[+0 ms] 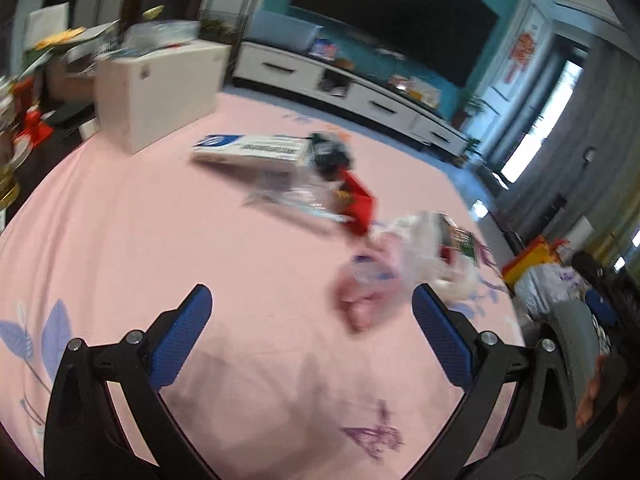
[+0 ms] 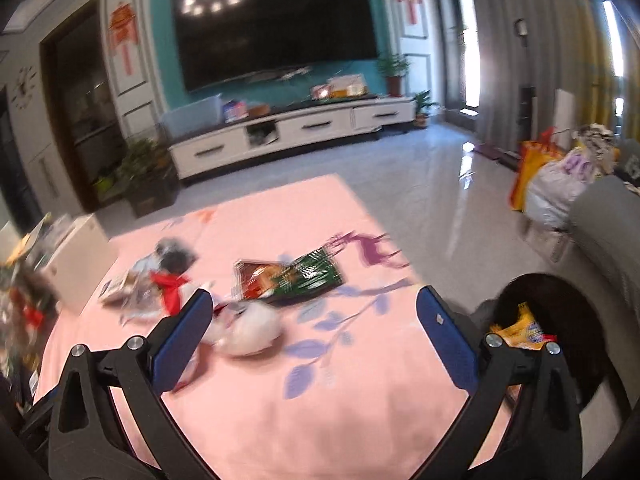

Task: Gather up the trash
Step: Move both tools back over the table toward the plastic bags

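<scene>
Two wrist views over a pink cloth strewn with trash, both blurred.

Left wrist view: the left gripper (image 1: 312, 300) has its blue pads spread wide, nothing between them but bare pink cloth (image 1: 132, 216). A crumpled pink wrapper (image 1: 362, 298) lies at 1 o'clock from the gap, near the right pad. Beyond it, toward 1 o'clock, sit a white plastic bag (image 1: 424, 248) and a green packet (image 1: 458, 240), touching. Farther, at 12 o'clock, lie a red box (image 1: 356, 196), a dark bundle (image 1: 330, 154) and a flat white carton (image 1: 252, 150). A white box (image 1: 160, 92) stands at 10 o'clock.

Right wrist view: the right gripper (image 2: 314, 304) is likewise spread, empty. A white wad (image 2: 248, 330) lies just beside the left pad, at 9 o'clock from the gap. The green packet (image 2: 296, 278) lies at 12 o'clock, just beyond. A red scrap (image 2: 170, 284) sits at 10 o'clock. At 3 o'clock, off the cloth, a black bin (image 2: 560, 312) holds a yellow wrapper (image 2: 520, 330).
</scene>
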`<state>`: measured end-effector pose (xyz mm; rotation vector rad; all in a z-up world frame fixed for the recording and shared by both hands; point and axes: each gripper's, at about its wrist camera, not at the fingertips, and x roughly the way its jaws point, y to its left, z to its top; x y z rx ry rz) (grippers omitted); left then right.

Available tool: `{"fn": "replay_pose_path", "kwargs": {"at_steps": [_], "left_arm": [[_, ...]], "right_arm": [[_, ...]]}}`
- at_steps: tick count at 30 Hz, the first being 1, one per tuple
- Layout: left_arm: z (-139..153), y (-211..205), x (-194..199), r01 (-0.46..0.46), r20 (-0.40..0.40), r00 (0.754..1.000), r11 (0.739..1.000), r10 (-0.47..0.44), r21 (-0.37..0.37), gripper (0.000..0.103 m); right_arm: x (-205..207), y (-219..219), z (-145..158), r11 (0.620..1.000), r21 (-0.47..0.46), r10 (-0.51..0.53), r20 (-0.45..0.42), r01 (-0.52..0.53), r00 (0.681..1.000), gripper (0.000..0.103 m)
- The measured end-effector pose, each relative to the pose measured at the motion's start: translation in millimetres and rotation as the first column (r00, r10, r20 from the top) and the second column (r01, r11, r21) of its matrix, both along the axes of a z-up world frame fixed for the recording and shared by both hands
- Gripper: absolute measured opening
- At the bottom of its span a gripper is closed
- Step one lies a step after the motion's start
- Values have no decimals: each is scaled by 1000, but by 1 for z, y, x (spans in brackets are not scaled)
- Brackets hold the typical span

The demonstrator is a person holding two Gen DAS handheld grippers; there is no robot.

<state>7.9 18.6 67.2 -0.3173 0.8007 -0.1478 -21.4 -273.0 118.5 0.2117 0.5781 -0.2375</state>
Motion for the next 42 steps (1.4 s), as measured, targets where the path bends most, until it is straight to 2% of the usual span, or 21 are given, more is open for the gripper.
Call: {"fn": "replay_pose_path", "kwargs": {"at_steps": [7,12,15,19,26,42], "left_arm": [[-4,12,-1,-33,-18,999,998,32,-49,100],[-5,8,1,-37,-14,999,997,36,-61,100],[-7,6,4,-34,-17,999,998,33,-51,100],[-11,5,4,-25,-28,999,999,24,-43,100],[-14,10,7,-38,-51,998,996,35,-75,100],[-13,17,8,-72,-52,996,995,68,-73,100]], "right_arm": [[23,47,-35,995,4,100,-74,-100,992,100],[30,67,-50,991,-60,113,-127,-122,985,100],[33,72,-57,989,-89,107,-149,-122,983,100],[36,73,-65,989,-75,117,-171,-131,978,100],[39,81,-76,985,-104,116,-205,-140,972,100],[41,83,-80,985,-103,117,-217,-141,969,100]]}}
